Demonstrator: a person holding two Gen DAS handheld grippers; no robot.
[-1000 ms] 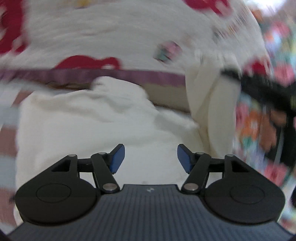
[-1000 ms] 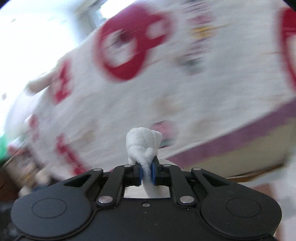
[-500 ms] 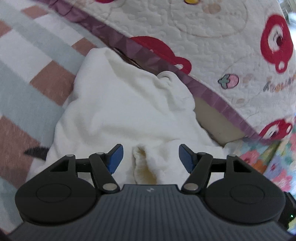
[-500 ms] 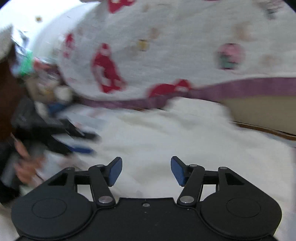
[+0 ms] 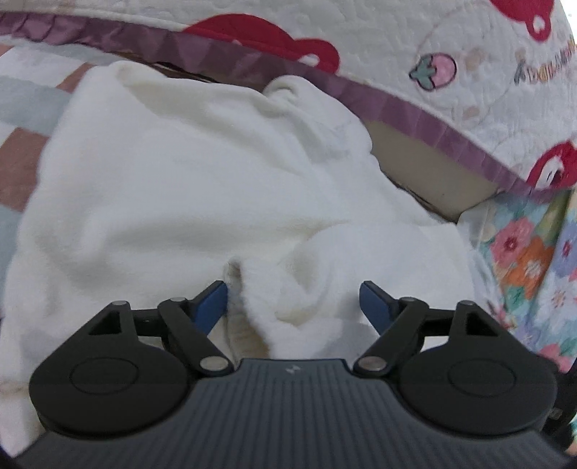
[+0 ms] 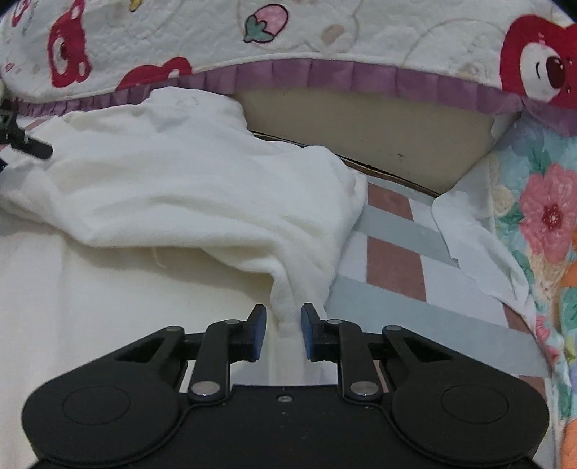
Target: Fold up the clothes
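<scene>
White garment (image 6: pixel 173 187); striped mat (image 6: pixel 393 231) rightward only.

Quilted white bedspread (image 6: pixel 378 32), red bear prints, purple ruffled trim, ran 9 to 3 o'clock. Beige mattress side (image 6: pixel 360 130) beneath. Checked floor mat (image 6: pixel 396 238) below. Floral fabric (image 6: pixel 548 216) at 3 o'clock.

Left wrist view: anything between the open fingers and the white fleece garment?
Nothing visible. The left gripper is open with a bunched fold of the white fleece garment already between its fingers. The quilt lies beyond the garment, out of the way.
</scene>
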